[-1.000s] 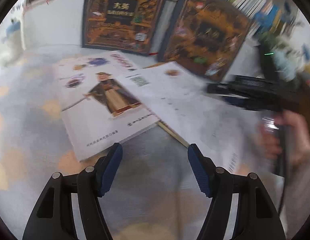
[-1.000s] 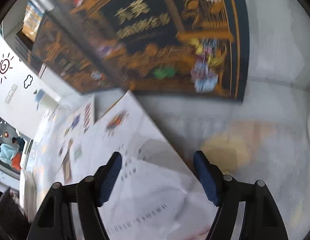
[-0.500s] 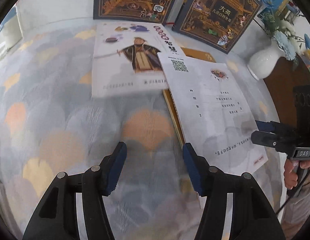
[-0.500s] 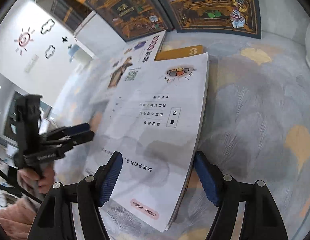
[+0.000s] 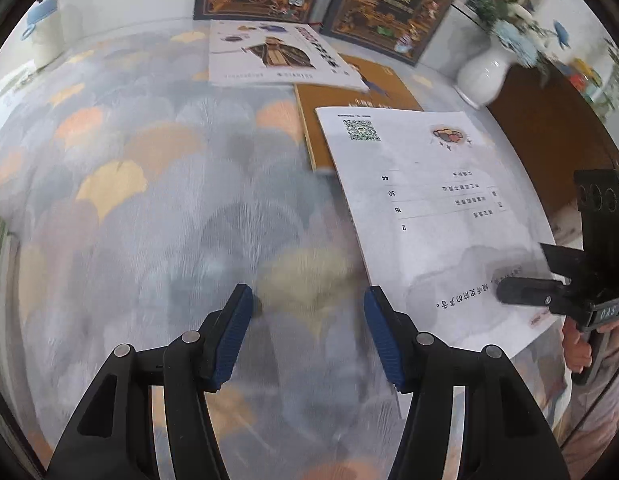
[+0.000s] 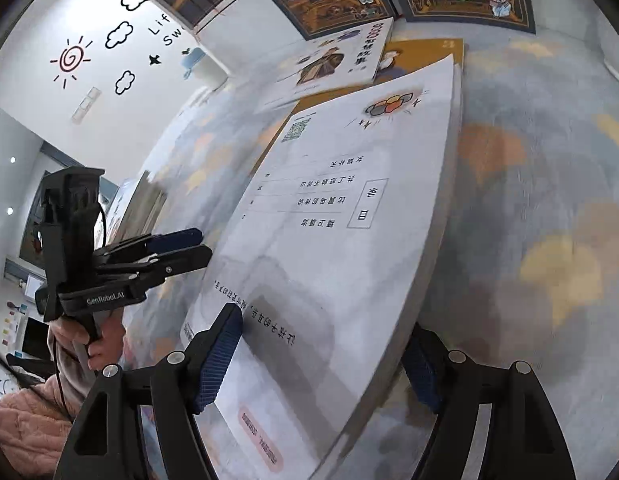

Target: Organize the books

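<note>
While the left hand-held gripper (image 5: 307, 334) hovers released over bare counter (image 5: 149, 220) at lower centre, the right hand-held gripper (image 6: 321, 354) straddles the white book's (image 6: 349, 216) near edge, unclenched; closing on it comes next.

left gripper (image 5: 307, 330): black angular frame, ribbed blue pads, round silver screws on each finger arm
left gripper body (image 6: 89, 276): black, white "GenRobot.AI" lettering on its side, thin black cable beside the grip
right gripper (image 6: 321, 360): same black frame, blue ribbed pads, silver screws
sleeve (image 6: 25, 428): pink quilted fabric, below the lettered body
</note>
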`<control>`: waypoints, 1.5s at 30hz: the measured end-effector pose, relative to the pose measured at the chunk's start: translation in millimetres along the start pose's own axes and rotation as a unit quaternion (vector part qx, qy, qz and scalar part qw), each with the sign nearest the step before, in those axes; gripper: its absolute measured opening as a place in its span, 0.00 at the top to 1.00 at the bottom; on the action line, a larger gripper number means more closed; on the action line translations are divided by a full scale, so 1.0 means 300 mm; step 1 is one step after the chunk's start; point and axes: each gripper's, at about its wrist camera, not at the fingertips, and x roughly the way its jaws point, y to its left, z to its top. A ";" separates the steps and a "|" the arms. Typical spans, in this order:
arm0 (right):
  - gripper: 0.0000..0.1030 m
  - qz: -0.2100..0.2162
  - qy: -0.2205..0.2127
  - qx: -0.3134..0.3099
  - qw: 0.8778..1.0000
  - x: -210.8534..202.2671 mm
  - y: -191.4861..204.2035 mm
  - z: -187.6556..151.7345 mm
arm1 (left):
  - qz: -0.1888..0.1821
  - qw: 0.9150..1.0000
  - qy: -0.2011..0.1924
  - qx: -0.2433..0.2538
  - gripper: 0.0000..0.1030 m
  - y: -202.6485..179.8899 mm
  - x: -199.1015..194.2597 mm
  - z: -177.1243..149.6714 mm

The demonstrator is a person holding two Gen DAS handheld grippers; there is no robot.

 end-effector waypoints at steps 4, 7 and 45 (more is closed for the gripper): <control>0.28 0.019 -0.017 0.036 0.999 -0.077 -0.048 -0.060 | -0.091 0.995 0.023 -0.029 0.46 0.052 -0.027 -0.040; 0.29 0.037 -0.007 0.058 0.998 -0.082 -0.107 -0.081 | -0.145 0.988 0.043 -0.039 0.46 0.050 -0.001 -0.046; 0.88 0.085 -0.186 -0.101 0.974 -0.231 0.115 0.318 | -0.081 0.973 -0.217 -0.009 0.71 -0.063 -0.420 0.259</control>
